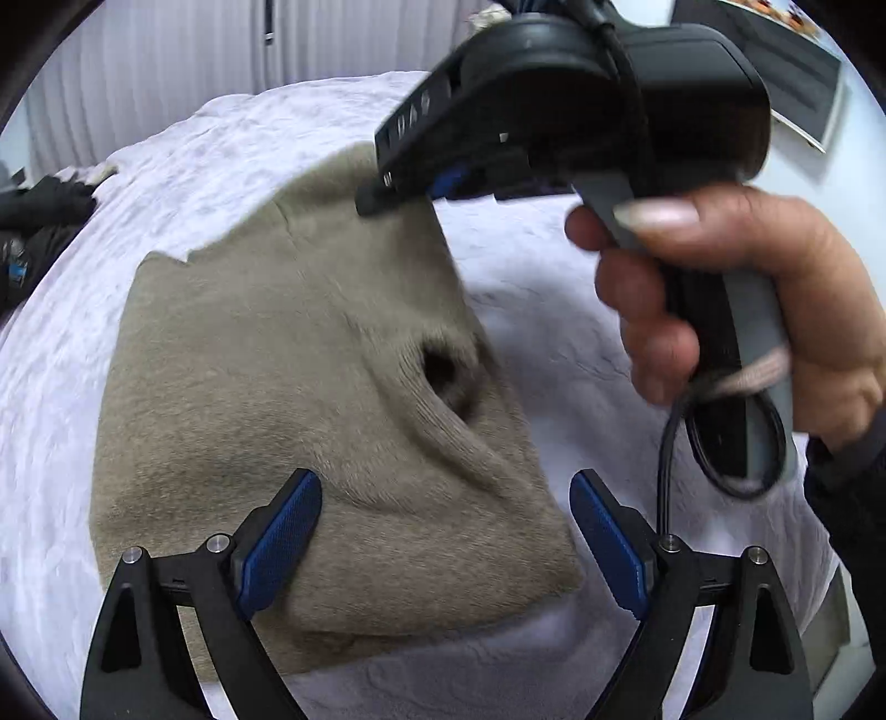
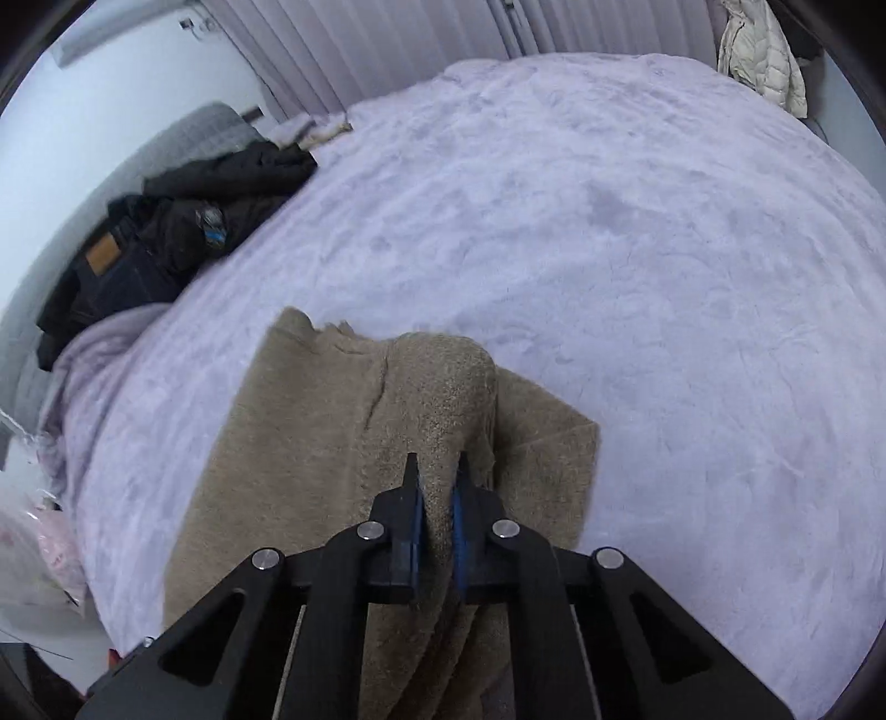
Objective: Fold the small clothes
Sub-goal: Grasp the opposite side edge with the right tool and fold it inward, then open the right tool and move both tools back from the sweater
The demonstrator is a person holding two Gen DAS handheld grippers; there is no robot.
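A small beige knitted garment (image 1: 310,399) lies on a bed with a pale lilac fleece cover (image 1: 554,310). My left gripper (image 1: 446,531) stands open just above its near right corner, blue pads wide apart, nothing between them. My right gripper (image 1: 387,191), held by a hand (image 1: 736,310), is shut on the garment's far edge and lifts it off the bed. In the right wrist view the right gripper (image 2: 436,487) pinches a raised fold of the beige garment (image 2: 332,443) between its blue pads, with the cloth draping down under the jaws.
Dark clothes (image 2: 166,243) are piled at the bed's left side. A cream puffer jacket (image 2: 758,55) hangs at the far right corner. Vertical blinds (image 2: 387,44) run behind the bed. The lilac cover (image 2: 637,249) spreads wide to the right of the garment.
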